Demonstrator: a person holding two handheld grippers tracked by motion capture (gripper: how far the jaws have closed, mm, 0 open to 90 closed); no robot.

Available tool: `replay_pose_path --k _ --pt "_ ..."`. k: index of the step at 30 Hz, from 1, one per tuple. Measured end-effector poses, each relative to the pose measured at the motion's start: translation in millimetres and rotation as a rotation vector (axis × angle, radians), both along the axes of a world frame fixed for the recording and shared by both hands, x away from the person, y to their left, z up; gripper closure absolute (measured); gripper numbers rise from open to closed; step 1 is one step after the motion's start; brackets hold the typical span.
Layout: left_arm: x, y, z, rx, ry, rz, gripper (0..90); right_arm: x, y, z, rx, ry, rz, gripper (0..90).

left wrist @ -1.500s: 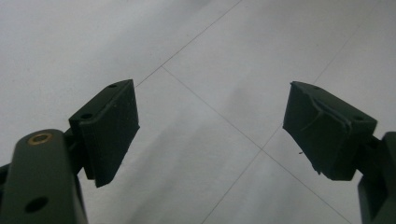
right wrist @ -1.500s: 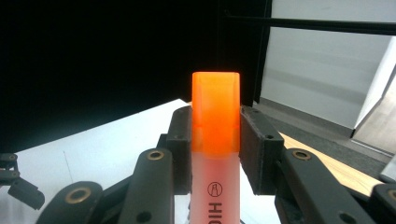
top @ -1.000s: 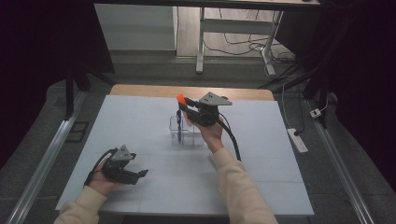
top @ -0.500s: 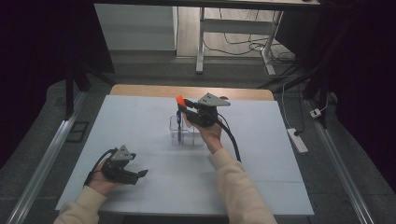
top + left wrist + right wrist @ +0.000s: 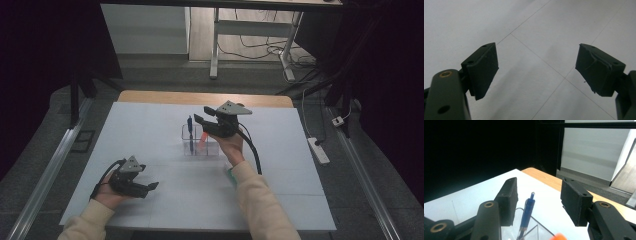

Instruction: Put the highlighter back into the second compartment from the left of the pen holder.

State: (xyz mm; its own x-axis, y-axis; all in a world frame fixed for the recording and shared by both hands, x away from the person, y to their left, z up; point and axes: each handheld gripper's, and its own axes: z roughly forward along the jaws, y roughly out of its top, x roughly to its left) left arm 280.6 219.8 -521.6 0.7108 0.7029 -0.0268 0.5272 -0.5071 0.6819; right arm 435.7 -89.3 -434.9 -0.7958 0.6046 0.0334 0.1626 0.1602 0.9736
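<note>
**Right gripper open above the pen holder; left gripper idle on the counter**

At the left of the high view, the left gripper (image 5: 150,186) rests low on the white counter (image 5: 150,130), near the person's edge and well apart from the other items. In the left gripper view its jaws stand wide apart, with bare counter surface and thin seam lines between them; nothing is held.

Near the middle of the counter stands a clear plastic pen holder (image 5: 192,146). A blue pen (image 5: 190,131) stands upright in its left part, its tip rising above the rim. An orange marker (image 5: 202,141) leans tilted in the right part.

Just right of the holder, the right gripper (image 5: 199,120) is held above the holder's rim, pointing toward the left of the high view. Its jaws have just been opening and now stand moderately apart. In the right gripper view the blue pen (image 5: 526,217) rises between the two jaws without contact on either pad, and the orange marker's (image 5: 559,236) end shows at the bottom edge. The pads press on nothing.
</note>
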Motion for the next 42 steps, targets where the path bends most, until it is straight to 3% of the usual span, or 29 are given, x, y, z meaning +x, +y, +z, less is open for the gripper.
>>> replay_pose_path --k 12,22,42 --pt "-0.2 -0.4 0.1 0.006 0.000 -0.001 18.1 -14.5 -20.5 -0.6 -0.040 0.005 0.000 48.0" --pt "-0.4 -1.9 -0.1 0.010 -0.002 -0.001 18.1 -30.5 -48.5 -5.6 -0.051 0.031 -0.007 48.5" --pt "-1.5 -1.7 0.9 0.010 -0.007 0.005 18.1 -49.6 -82.8 -11.2 -0.121 0.072 -0.009 48.7"
